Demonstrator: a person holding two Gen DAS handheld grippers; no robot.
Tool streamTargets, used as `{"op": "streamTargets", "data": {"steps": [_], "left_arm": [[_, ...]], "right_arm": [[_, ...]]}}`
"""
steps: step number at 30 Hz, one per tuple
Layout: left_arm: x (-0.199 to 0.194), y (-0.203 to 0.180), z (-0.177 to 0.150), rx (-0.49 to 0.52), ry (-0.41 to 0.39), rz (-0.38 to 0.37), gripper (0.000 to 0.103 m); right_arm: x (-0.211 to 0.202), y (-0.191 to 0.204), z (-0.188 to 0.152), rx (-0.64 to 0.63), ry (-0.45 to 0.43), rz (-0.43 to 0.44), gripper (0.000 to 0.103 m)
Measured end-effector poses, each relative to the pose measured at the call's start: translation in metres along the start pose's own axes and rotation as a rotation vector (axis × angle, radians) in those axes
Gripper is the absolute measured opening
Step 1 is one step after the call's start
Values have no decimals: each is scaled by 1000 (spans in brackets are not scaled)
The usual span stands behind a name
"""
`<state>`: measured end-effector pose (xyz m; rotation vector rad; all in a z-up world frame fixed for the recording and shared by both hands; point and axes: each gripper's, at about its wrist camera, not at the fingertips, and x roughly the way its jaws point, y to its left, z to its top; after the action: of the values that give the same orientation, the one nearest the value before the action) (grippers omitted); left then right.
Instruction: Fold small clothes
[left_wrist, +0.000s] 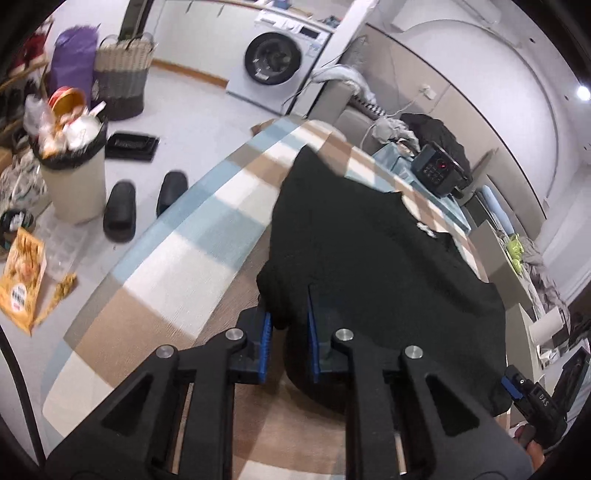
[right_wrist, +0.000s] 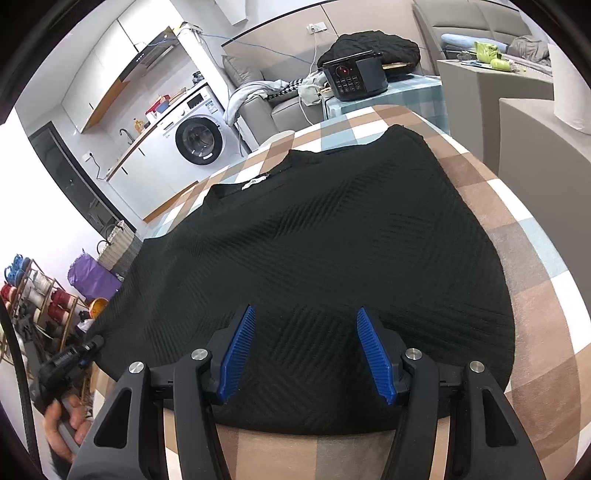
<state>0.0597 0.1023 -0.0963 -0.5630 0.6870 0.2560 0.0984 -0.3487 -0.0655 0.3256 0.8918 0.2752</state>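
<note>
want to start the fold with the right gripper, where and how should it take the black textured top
Probably the near hem of the black textured knit top, at its right corner, coming in low from the table's near edge. There the hem is a thin free edge on the checked tablecloth, while the right gripper hovers open above.

- Black textured knit garment (right_wrist: 325, 258) lies spread on table with checked cloth (right_wrist: 535, 295).
- Black push-button cooker (right_wrist: 354, 79) behind it.
- White front-loading washing machine (right_wrist: 197, 142) beyond, left.
</note>
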Motion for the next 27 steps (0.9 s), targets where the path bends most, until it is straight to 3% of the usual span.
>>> {"op": "streamTargets", "data": {"steps": [5,9,11,15,18,20,23,27], "left_arm": [[-13,-57,19,155,-73,-76,11],[-14,-142,20,319,-92,-238,10],[-12,-177,8,386,-70,-312,9],[10,-233,-42,513,83,-449,12],[25,-241,-82,556,252,-521,30],[23,-234,-101,551,302,-537,38],[13,-212,-105,511,302,-537,46],[-4,-176,-88,439,224,-478,56]], "right_arm": [[-9,-8,-4,21,-10,-3,59],[-19,-18,-5,44,-33,-20,59],[-23,-26,-6,63,-38,-25,59],[-34,-38,-7,84,-55,-55,59],[-41,-47,-8,98,-54,-70,59],[-43,-49,-8,95,-56,-80,59],[-44,-51,-7,115,-63,-62,59],[-36,-41,-3,140,-27,76,59]]}}
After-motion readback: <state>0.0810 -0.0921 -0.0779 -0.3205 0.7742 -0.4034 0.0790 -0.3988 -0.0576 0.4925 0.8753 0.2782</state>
